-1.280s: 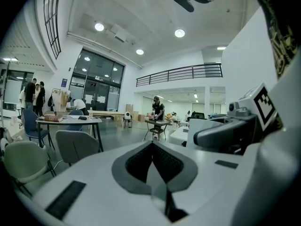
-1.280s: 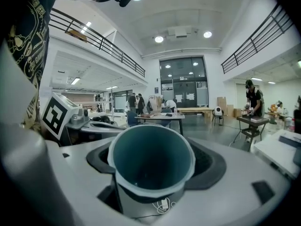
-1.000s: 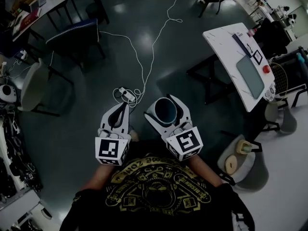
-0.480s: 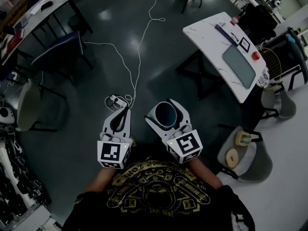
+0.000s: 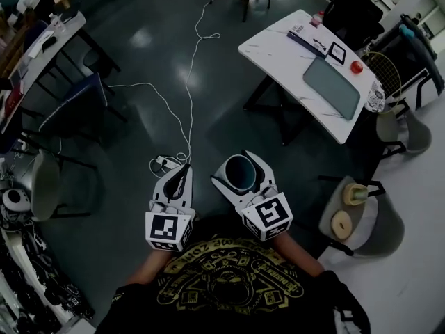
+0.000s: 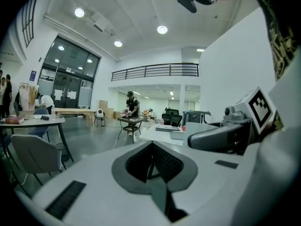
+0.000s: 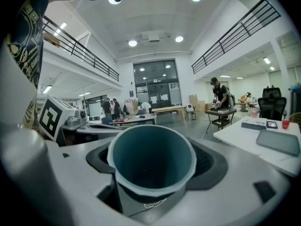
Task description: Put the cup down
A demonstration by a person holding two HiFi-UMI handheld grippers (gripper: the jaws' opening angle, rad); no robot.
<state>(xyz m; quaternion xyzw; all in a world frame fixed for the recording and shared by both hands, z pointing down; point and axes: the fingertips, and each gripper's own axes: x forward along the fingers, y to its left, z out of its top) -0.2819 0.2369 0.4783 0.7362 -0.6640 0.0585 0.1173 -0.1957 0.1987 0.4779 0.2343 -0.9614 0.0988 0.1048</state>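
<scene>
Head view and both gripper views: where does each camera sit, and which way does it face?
Head view: on the person's head, facing steeply down at the floor; shows shirt, left gripper, right gripper.
Left gripper view: on that gripper, facing roughly level along its closed, empty jaws; shows shirt, right gripper.
Right gripper view: on that gripper, facing along its jaws gripping the cup; shows shirt, left gripper.
Shared: head and right gripper views both show the cup and white table.

White table [image 5: 277, 53] bears a grey tray [image 5: 332, 87], perhaps a mat; cable [image 5: 188, 82] crosses floor [image 5: 215, 120].
</scene>
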